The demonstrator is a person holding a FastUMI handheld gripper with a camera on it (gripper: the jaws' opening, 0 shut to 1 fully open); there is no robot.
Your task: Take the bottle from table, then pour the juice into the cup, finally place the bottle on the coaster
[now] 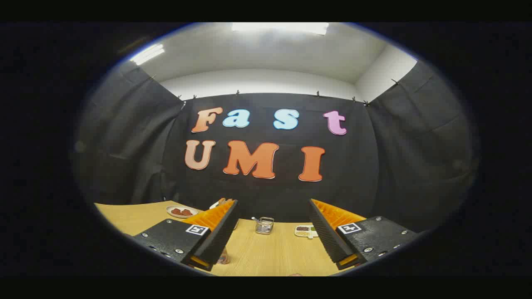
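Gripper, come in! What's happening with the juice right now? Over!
Gripper open, fingers wide apart, holding nothing. Clear glass cup stands on the table beyond the fingers. Small plates farther back. Nothing blocking the cup.

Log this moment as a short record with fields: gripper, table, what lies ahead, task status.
gripper: gripper open, fingers spread wide, nothing between them
surface: wooden table
between and beyond the fingers: small clear glass container, contents too small to tell
beyond the left finger: white plate with red pieces
beside the right finger: small white dish with dark and yellowish bits
low by the left finger: part of a small item, cannot tell what
task status: nothing grasped yet
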